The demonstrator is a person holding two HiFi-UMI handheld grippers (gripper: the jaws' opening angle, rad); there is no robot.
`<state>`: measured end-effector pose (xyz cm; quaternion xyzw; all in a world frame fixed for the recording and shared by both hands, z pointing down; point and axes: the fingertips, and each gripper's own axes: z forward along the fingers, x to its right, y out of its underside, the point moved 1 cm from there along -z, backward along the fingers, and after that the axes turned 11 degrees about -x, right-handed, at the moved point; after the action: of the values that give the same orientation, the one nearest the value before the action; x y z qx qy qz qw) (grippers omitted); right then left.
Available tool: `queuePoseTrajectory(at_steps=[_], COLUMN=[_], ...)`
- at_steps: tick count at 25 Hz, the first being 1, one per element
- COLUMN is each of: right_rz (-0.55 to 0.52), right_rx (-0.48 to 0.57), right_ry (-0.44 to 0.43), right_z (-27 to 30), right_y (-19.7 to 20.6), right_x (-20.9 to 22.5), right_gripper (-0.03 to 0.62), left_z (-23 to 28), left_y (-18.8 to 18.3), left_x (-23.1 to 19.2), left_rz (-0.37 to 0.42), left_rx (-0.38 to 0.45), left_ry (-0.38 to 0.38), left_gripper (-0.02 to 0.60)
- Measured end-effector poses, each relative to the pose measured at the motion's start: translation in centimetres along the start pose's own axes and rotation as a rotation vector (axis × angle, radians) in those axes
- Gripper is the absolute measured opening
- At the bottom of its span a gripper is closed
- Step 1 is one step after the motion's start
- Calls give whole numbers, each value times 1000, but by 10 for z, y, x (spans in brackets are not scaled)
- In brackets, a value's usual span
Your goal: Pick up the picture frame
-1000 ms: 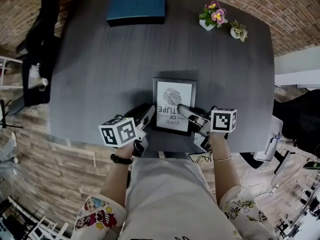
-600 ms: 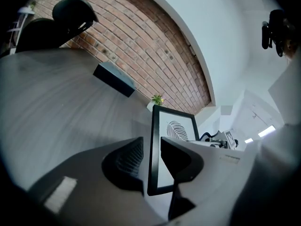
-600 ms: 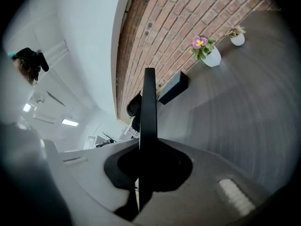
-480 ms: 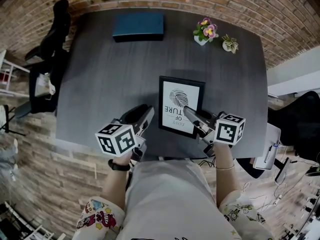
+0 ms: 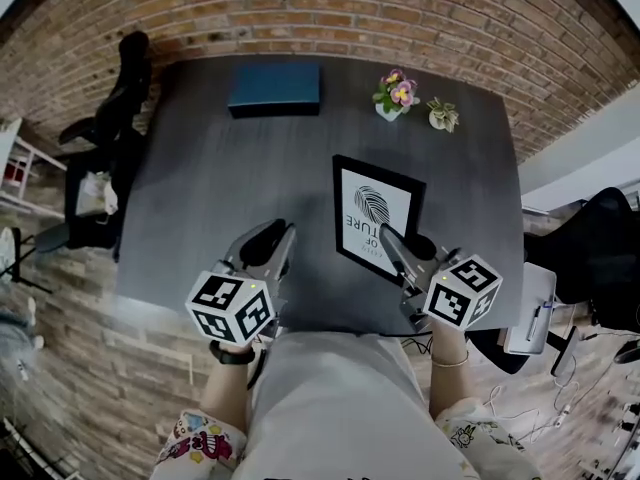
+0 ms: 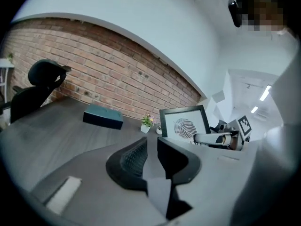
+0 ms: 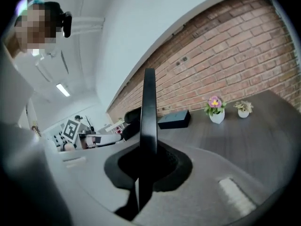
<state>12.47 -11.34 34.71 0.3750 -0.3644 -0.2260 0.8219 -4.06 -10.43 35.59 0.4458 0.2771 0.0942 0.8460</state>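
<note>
Head view: the right gripper [image 5: 388, 236] clamps the near edge of the picture frame [image 5: 378, 208], which is tilted up over the table [image 5: 220, 188] toward its 4 o'clock corner.

Left gripper view: the left gripper [image 6: 151, 147], its jaws just closed to a narrow gap, holds nothing. The picture frame [image 6: 186, 125] stands at 1 o'clock.

Right gripper view: the jaws pinch the frame's thin edge [image 7: 149, 102]. Gripped along one edge only, the frame may swing or slip.

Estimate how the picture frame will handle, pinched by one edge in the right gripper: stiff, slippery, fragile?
Probably stiff: the picture frame looks flat though the right gripper pinches only its near edge. Likely to twist or slip, since most of it hangs beyond the grip and its border looks smooth. Possibly fragile if glazed; glass cannot be confirmed.
</note>
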Motion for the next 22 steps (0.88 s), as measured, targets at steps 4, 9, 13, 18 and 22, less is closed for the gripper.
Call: queuePoseTrajectory(at_steps=[4,9,13,18,22], right_rz=[-111,-215,-250,-287,-321], right_rx=[41,83,114,141,154], right_ry=[114,262,338,398,432], right_z=[-19,-40,-51,-60,-64], right_y=[-13,-25,-29,-31,-31], right_x=[0,4,8,7,3], right_gripper=[13,14,12,12,12], left_z=[-9,-15,-15,-20,-25], left_y=[-16,-30,-32,-31,-31], left_x=[9,17,16,13,11], left_rz=[86,159,182,221,246], left_rx=[46,83,82,81,93], left_ry=[-44,-91,-115,-161,-183], left_gripper=[58,19,15,15,15])
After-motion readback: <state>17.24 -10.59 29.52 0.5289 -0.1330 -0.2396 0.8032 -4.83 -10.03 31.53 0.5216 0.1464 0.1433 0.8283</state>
